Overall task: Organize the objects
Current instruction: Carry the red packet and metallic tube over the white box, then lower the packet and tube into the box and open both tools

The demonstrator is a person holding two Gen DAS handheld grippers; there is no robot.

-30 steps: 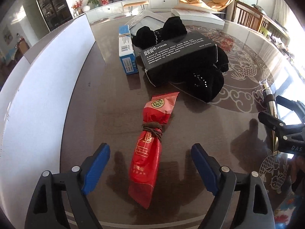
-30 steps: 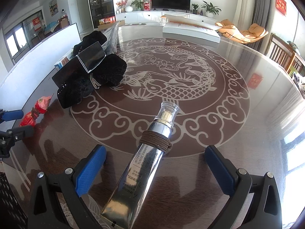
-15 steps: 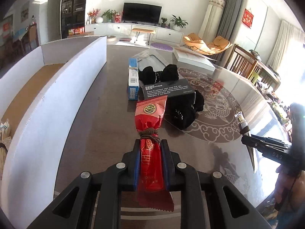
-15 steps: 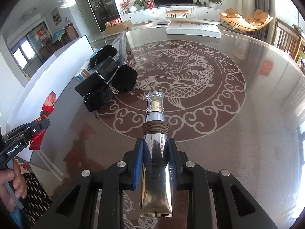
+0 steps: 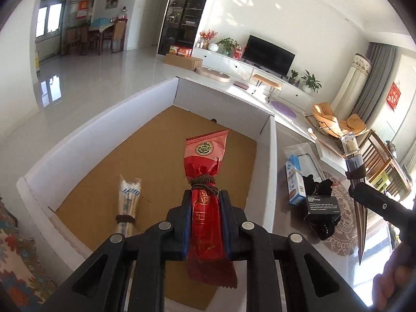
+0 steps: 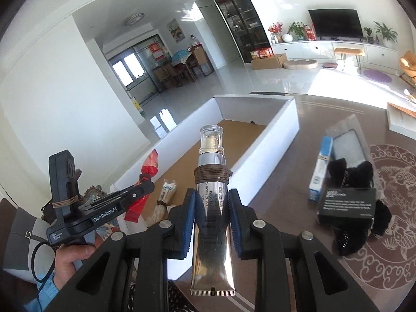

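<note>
Both arms have swung from the table over to the white box [image 5: 269,161]; left gripper [image 5: 205,223] hangs above it pinching the red packet [image 5: 205,182]. Right gripper [image 6: 212,221] clamps the silver tube [image 6: 212,208].

A dark brown table [image 6: 291,189] with a pale fish-and-cloud pattern holds a large white box [image 5: 270,161] along its edge (brown cardboard floor inside). A bundle of chopsticks [image 5: 127,202] lies in the box. Beside the box, on the table, lie a blue-and-white carton [image 6: 321,169], a clear plastic bag [image 6: 348,143] and black socks with a black label [image 6: 351,208].
</note>
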